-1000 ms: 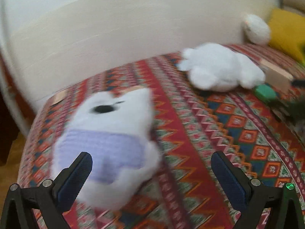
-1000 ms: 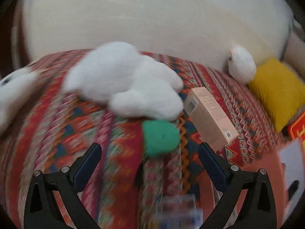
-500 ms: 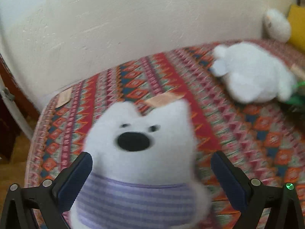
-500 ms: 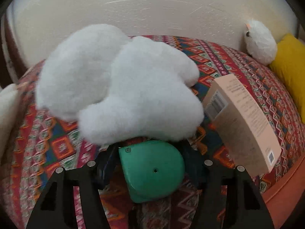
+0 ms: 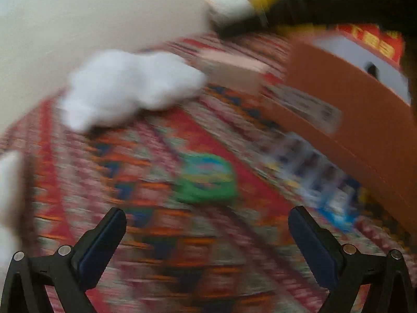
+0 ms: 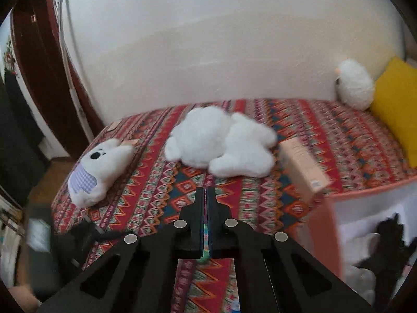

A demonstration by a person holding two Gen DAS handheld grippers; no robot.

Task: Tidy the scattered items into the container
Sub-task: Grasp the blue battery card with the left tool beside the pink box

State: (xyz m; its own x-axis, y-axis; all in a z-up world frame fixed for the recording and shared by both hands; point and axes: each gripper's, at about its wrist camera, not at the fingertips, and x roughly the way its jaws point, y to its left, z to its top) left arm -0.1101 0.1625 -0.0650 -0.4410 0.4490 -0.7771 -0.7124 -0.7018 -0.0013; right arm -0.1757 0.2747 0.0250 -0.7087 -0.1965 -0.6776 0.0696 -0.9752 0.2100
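Looking along my left claw (image 5: 207,225), I see its fingers spread wide with nothing between them, hanging over the patterned bed cover (image 5: 146,234); this view is badly smeared. A green object (image 5: 207,180) lies on the cover just ahead, between the finger lines, with bare cover all round it. To the right, the orange wall of the container (image 5: 365,130) cuts in diagonally, and a blurred blue-and-white flat item (image 5: 320,180) lies against its foot. A large white plush (image 5: 127,88) and a pale carton (image 5: 234,73) lie further back towards the wall.

My right claw (image 6: 207,195) is clenched, pads pressed together; a thin coloured sliver shows in the seam, though I cannot tell what it is. In that view the large white plush (image 6: 221,140) lies mid-bed with the carton (image 6: 303,164) just beside it on the right. A smaller plush in a lilac shirt (image 6: 99,167) lies close to the bed's left edge. The container (image 6: 365,208) sits at the right, its near corner close to the carton. A round white plush (image 6: 354,88) and a yellow cushion (image 6: 396,104) sit against the wall. Open cover lies between claw and plush.
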